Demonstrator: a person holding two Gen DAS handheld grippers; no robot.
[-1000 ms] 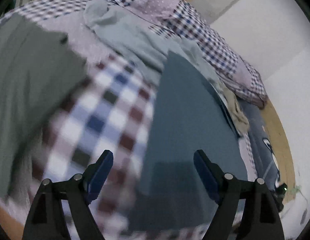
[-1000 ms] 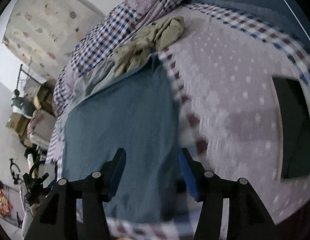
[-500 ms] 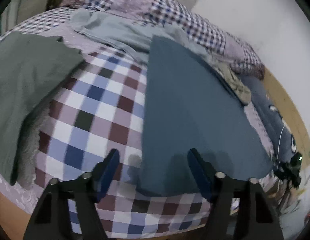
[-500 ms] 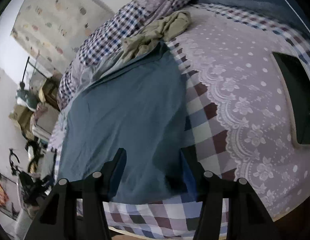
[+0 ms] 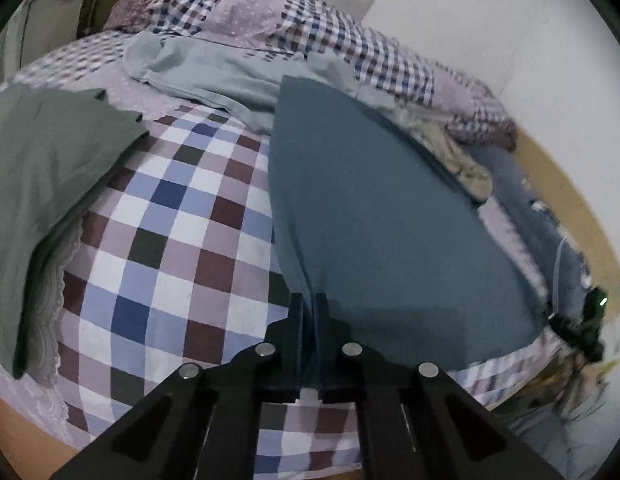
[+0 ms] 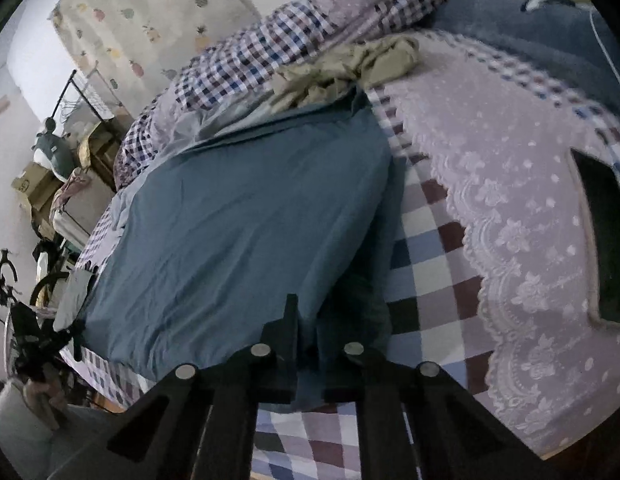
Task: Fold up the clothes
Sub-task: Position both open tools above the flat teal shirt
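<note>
Left gripper (image 5: 308,308) fingers pinch near corner of blue cloth (image 5: 373,216); right gripper (image 6: 308,320) fingers pinch opposite near corner (image 6: 246,232). Cloth flat ahead on bed (image 5: 182,240), likely ready for lifting and folding.

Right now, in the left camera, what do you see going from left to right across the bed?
Green cloth → checked bedsheet → blue cloth pinched by the left fingers → crumpled beige cloth.

Right gripper (image 6: 307,312) jaws pinch the blue cloth (image 6: 246,220) edge — checkered bedspread (image 6: 425,248) beneath
</note>
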